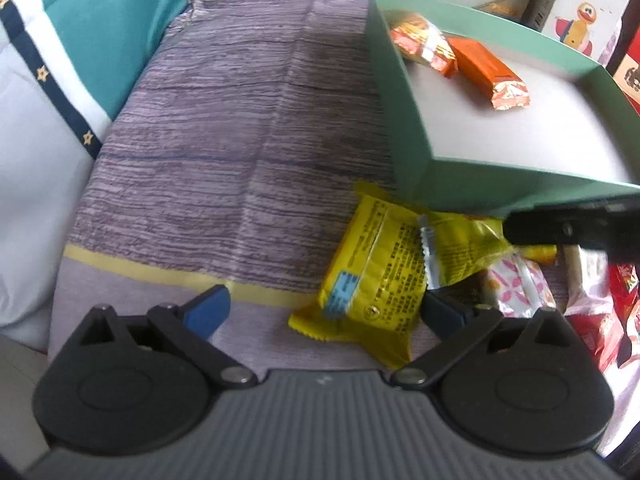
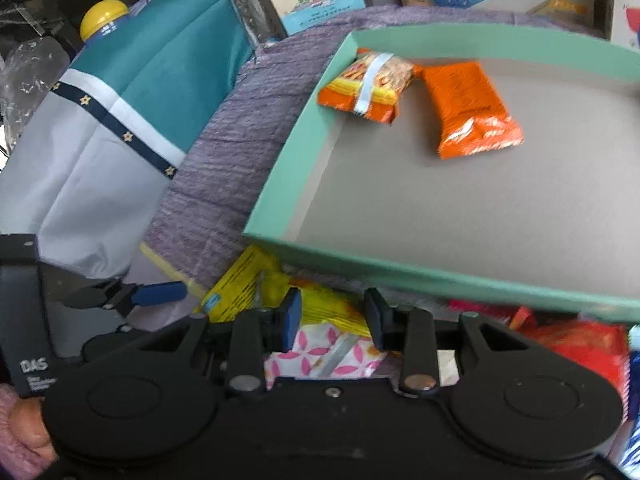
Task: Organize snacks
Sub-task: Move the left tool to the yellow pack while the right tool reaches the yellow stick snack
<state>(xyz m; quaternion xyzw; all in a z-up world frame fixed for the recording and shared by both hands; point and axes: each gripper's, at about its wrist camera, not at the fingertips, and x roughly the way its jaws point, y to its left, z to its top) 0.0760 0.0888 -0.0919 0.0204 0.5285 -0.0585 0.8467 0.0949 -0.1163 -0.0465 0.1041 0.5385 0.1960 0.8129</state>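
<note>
Two orange snacks [image 2: 472, 108] lie in the green box [image 2: 288, 160] at 12 o'clock; the yellow packet [image 1: 372, 280] and others wait outside at 6. Left gripper [image 1: 324, 312] spread wide, right gripper [image 2: 332, 318] parted, both empty

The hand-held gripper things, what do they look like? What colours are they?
Each hand-held gripper, left and right, is black plastic with two round, ear-like housings, silver pivot bolts and blue pads on its fingers. The left one's body looks grey and ribbed. Its handle carries white "DAS" lettering, and a pink fuzzy sleeve shows below it.
</note>
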